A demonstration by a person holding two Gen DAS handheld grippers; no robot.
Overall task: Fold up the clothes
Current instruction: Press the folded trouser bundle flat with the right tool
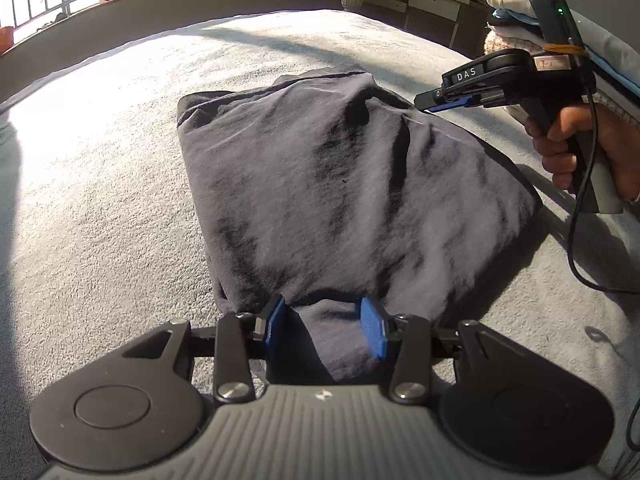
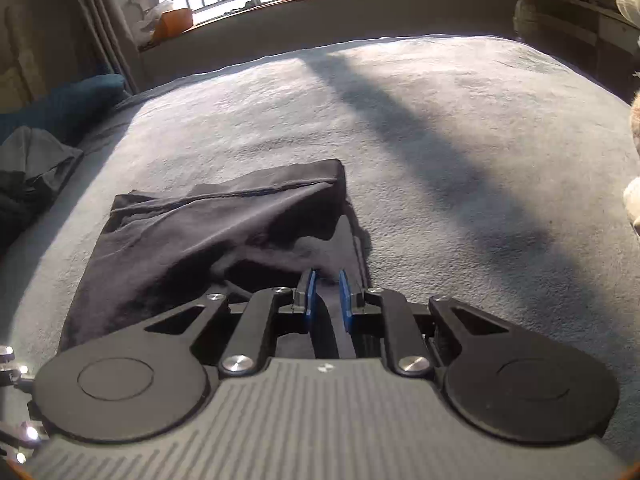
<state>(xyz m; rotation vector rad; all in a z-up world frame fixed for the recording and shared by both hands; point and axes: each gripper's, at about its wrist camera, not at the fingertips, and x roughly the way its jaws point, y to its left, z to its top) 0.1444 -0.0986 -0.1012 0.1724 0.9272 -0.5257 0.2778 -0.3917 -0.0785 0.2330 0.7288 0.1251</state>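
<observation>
A dark grey garment (image 1: 340, 184) lies folded into a rough rectangle on the grey blanket (image 1: 100, 200) of a bed. My left gripper (image 1: 325, 328) is open at the garment's near edge. Its blue pads stand well apart, with a flap of the cloth lying loose between them. My right gripper (image 1: 426, 106), held in a hand (image 1: 560, 148), hovers just off the garment's far right corner. In the right wrist view the garment (image 2: 208, 232) has a raised fold along its far side. There the right gripper (image 2: 327, 300) shows a narrow gap between its pads, with nothing pinched.
Folded clothes are stacked (image 1: 516, 28) at the far right of the bed. A heap of dark clothes (image 2: 32, 176) lies at the bed's left side. A black cable (image 1: 576, 240) hangs from the right gripper. A window sill and a low desk lie beyond the bed.
</observation>
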